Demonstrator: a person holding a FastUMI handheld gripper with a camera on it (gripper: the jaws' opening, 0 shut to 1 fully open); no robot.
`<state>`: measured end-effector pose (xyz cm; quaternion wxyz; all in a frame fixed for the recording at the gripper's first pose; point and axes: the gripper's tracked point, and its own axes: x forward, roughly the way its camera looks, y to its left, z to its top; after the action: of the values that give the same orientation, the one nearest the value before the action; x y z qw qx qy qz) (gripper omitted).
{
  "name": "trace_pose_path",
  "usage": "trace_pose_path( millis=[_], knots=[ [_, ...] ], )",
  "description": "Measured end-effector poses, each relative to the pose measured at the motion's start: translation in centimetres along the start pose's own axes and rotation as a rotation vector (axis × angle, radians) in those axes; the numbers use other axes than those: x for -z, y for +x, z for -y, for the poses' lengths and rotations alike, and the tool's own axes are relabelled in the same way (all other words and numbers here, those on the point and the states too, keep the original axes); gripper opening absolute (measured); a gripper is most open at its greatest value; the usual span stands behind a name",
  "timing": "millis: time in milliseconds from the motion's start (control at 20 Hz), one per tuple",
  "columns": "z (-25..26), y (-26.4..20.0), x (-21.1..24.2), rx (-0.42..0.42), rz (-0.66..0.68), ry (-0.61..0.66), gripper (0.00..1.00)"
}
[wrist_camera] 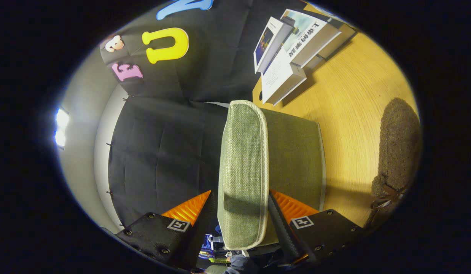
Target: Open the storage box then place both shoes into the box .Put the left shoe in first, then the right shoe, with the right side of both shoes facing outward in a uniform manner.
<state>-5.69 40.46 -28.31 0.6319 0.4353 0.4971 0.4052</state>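
The storage box is green woven fabric and stands on the wooden table. Its lid, the same fabric with pale piping, is swung up off the box and seen edge-on. My gripper is shut on the lid's near edge, one finger against each face. A brown fuzzy shoe lies on the table beside the box, off to the side of my fingers, with a small buckle or bow at its near end. The inside of the box is hidden behind the lid.
A stack of books and booklets lies on the table beyond the box, near the table's far edge. Black cloth wall hangs behind the lid. A bright lamp shines on the grey wall past the cloth.
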Motion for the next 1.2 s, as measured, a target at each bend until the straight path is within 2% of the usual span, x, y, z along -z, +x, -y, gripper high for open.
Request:
trace_pose_path(
  millis=[50, 250, 400, 500, 550, 650, 800, 1200],
  knots=[
    [-0.4, -0.3, 0.2, -0.007, -0.014, -0.016, 0.77],
    [-4.0, -1.8, -0.3, -0.075, -0.009, -0.04, 0.77],
    [-6.2, -1.7, -0.3, -0.093, -0.025, -0.105, 0.77],
    [-6.8, -0.9, -0.5, -0.071, -0.035, -0.161, 0.77],
    [-5.9, -0.3, -0.5, -0.029, -0.042, -0.198, 0.77],
    [-4.8, 0.9, 0.0, 0.015, -0.068, -0.203, 0.78],
    [-6.1, 2.0, -0.2, 0.005, -0.071, -0.181, 0.77],
    [-10.1, 5.5, -0.3, -0.023, -0.109, -0.27, 0.77]
  ],
)
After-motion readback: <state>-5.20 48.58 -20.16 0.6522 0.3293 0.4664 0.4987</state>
